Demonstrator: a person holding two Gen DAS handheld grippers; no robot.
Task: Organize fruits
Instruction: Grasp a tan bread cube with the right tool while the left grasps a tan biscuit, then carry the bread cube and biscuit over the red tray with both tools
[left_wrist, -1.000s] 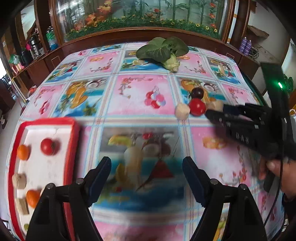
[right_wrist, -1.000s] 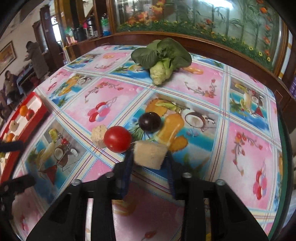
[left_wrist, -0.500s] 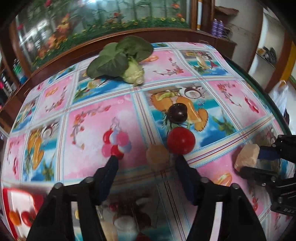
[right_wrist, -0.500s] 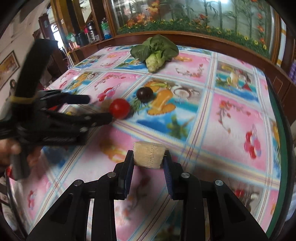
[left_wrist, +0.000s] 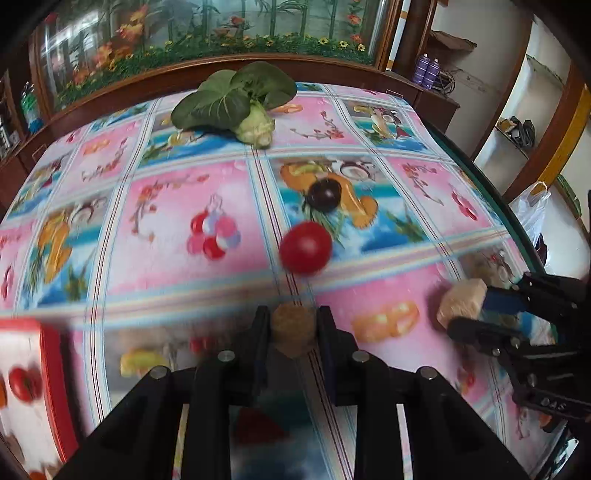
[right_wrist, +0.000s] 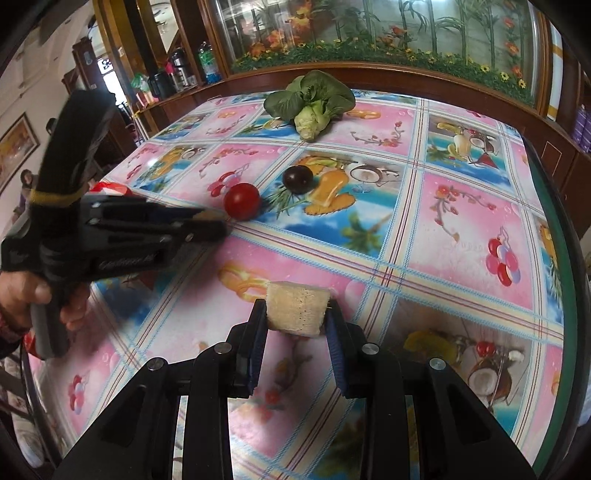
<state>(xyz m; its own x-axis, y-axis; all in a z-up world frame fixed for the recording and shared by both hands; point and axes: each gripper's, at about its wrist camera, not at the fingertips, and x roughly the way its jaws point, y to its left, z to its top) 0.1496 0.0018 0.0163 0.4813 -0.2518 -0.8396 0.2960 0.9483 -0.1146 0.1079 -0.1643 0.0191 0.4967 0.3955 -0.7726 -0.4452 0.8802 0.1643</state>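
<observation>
My left gripper (left_wrist: 291, 326) is shut on a tan round chunk (left_wrist: 292, 332) just above the cloth. A red tomato (left_wrist: 306, 247) lies just beyond it and a dark plum (left_wrist: 324, 195) farther back. My right gripper (right_wrist: 296, 314) is shut on a pale sugarcane-like chunk (right_wrist: 297, 312), held above the table; it shows at the right of the left wrist view (left_wrist: 461, 306). The tomato (right_wrist: 242, 201) and plum (right_wrist: 297, 179) also show in the right wrist view, with the left gripper (right_wrist: 210, 225) beside the tomato. A red-rimmed white tray (left_wrist: 48, 369) with a tomato (left_wrist: 22, 384) is at the lower left.
A leafy green cabbage (left_wrist: 240, 103) lies at the far side of the table (left_wrist: 480, 229), which has a fruit-print cloth. A wooden cabinet with painted glass (right_wrist: 369, 33) stands behind. The table's right edge (right_wrist: 554, 229) is close.
My left gripper has moved from the tray side to the chunk by the tomato and shut on it. My right gripper has lifted its chunk and pulled back from the fruit.
</observation>
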